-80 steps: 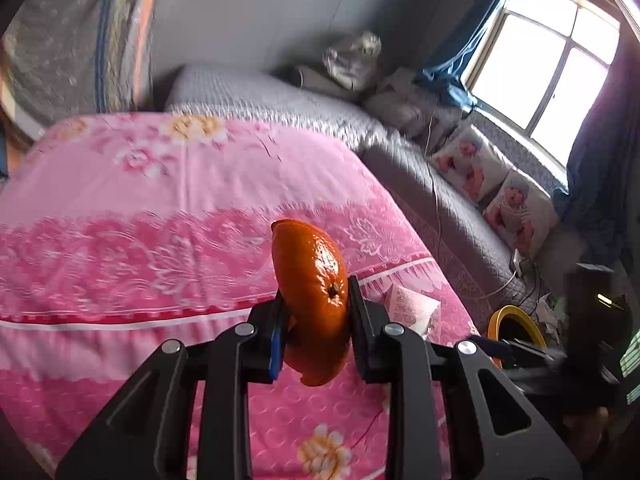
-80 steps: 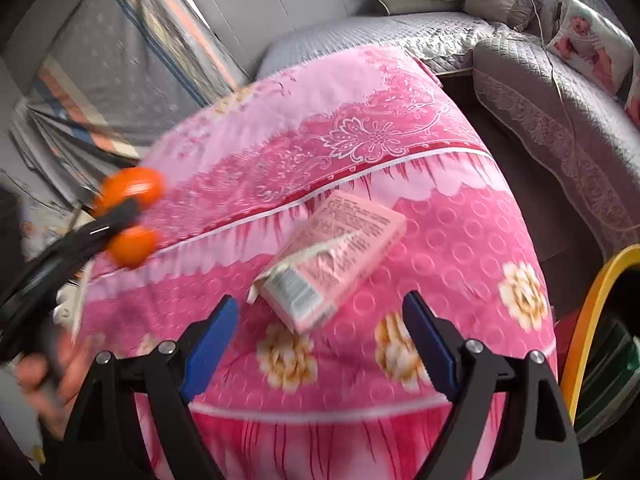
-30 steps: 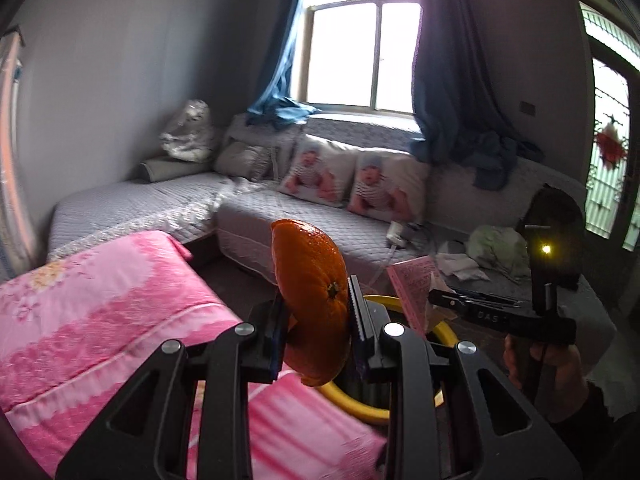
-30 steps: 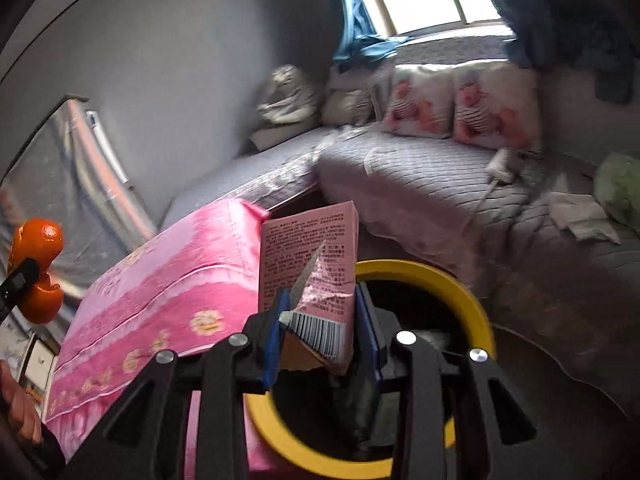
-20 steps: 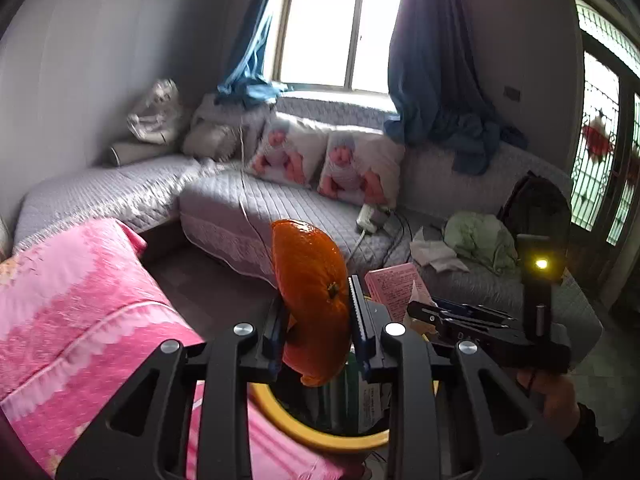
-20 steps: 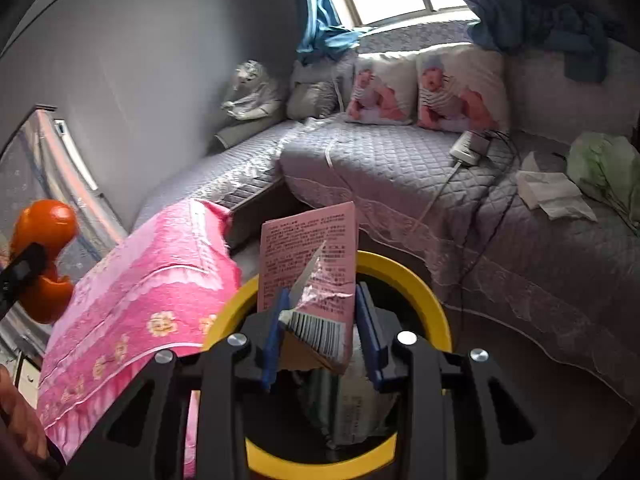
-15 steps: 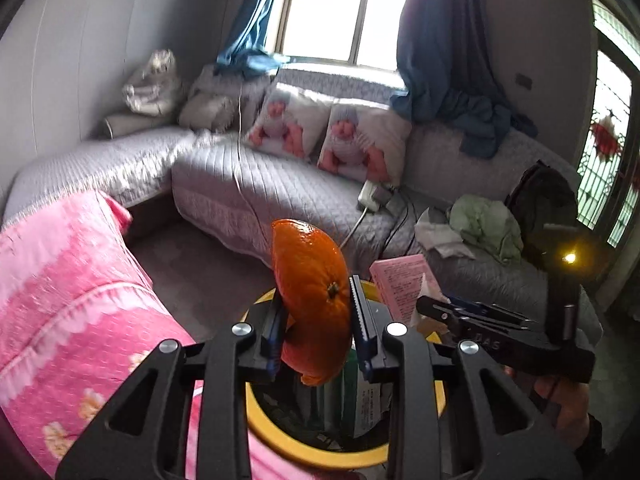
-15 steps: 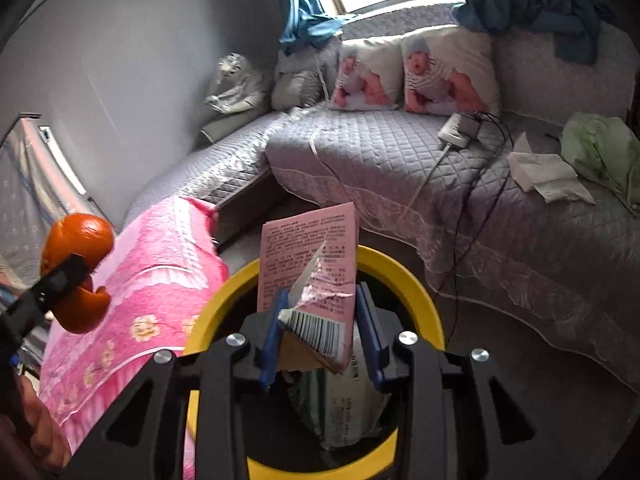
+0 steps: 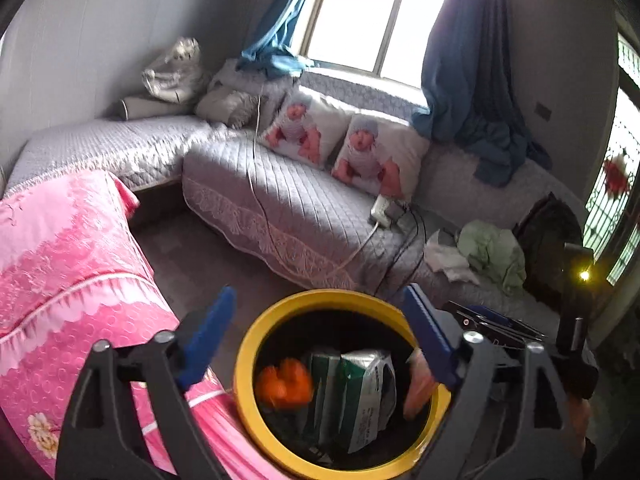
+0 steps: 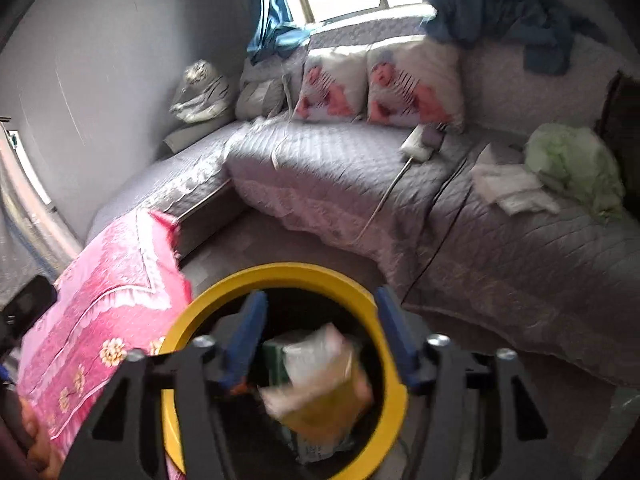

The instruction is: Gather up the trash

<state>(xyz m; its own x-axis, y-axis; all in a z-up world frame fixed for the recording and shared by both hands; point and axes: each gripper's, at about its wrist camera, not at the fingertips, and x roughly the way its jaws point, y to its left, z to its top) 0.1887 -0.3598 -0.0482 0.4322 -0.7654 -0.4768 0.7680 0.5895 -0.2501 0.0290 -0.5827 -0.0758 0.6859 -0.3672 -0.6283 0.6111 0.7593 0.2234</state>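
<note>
A yellow-rimmed trash bin [image 9: 244, 392] [image 10: 280, 274] stands on the floor beside the pink bed. My left gripper [image 9: 320, 320] is open above it, and the orange peel [image 9: 285, 385] is blurred inside the bin. My right gripper [image 10: 320, 328] is open above the bin too, and the pink carton [image 10: 320, 384] is blurred just under it, inside the rim; it shows at the bin's right wall in the left wrist view [image 9: 416, 388]. A green and white package [image 9: 356, 392] lies in the bin.
The pink bedspread [image 9: 68, 280] [image 10: 108, 300] is left of the bin. A grey quilted corner sofa [image 9: 288, 208] [image 10: 360, 176] with baby-print pillows [image 9: 340, 144], a charger and cable [image 9: 380, 216] and green cloth [image 9: 488, 252] runs behind.
Both grippers have opened over the bin. The orange peel left my left gripper and the pink carton left my right gripper; both now sit blurred inside the bin.
</note>
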